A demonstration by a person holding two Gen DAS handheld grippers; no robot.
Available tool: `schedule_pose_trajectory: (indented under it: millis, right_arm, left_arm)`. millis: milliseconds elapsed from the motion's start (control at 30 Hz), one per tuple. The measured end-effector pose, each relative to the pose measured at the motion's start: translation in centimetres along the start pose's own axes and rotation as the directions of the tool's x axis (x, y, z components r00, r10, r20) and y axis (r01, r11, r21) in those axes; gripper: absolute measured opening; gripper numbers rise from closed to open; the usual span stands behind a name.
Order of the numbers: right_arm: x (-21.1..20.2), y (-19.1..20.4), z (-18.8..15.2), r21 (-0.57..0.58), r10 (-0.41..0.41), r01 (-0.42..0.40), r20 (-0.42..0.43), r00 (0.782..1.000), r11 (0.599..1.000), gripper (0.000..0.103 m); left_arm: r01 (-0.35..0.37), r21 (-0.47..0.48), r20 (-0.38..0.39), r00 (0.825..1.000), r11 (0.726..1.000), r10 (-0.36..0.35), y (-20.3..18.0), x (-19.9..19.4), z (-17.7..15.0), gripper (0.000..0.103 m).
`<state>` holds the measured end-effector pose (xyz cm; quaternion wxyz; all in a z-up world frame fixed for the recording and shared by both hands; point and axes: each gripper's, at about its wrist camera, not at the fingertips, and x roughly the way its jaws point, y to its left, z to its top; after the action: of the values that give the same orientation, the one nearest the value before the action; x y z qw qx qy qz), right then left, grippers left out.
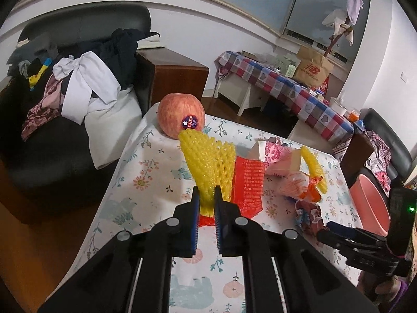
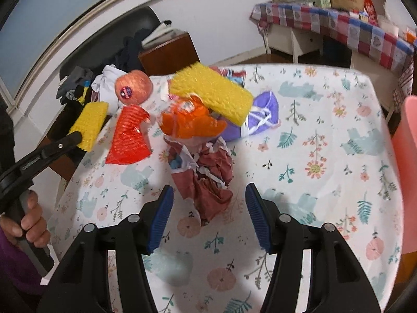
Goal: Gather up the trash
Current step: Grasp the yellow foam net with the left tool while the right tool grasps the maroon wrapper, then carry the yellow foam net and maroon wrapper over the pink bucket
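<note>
Cluttered living room, floral-cloth table (image 2: 325,135) strewn with wrappers: left tongs (image 1: 207,195) pinch one end of a yellow foam net (image 1: 208,161), lifted near the apple (image 1: 180,116) — feather-light, squashy, safe gripped anywhere. Right tongs (image 2: 208,208) hang spread above crumpled red paper (image 2: 211,182), soft enough, apparently, to pinch mid-wad.

The left gripper (image 1: 207,203) points down toward the desk (image 1: 146,182), its pads pinched tight on a yellow foam net (image 1: 208,164) held above the desk. The right gripper (image 2: 209,216) tilts down over the desk with its jaws apart and nothing between them. A hand (image 2: 31,224) grips the left gripper's handle.
</note>
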<state>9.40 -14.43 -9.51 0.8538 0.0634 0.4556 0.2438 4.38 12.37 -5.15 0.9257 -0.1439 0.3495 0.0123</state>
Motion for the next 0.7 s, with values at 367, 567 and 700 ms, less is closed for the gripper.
schedule_pose_trajectory:
  millis: [367, 567, 700]
  right_arm:
    - [-0.2, -0.4, -0.4, -0.028, 0.008, -0.009, -0.013, 1.000, 1.000, 0.034]
    - [-2.2, 0.1, -1.4, -0.069, 0.017, -0.018, -0.006, 1.000, 0.997, 0.034]
    - [-3.9, 0.2, -2.3, -0.079, 0.023, -0.022, 0.010, 1.000, 0.997, 0.034]
  left_arm:
    - [0.011, 0.006, -0.007, 1.000, 1.000, -0.011, -0.6, -0.3, 0.2, 0.010]
    - [0.032, 0.034, 0.004, 0.999, 0.999, -0.032, -1.8, -1.1, 0.2, 0.010]
    - [0.051, 0.054, 0.001, 0.999, 0.997, -0.052, -2.9, -1.4, 0.0, 0.010]
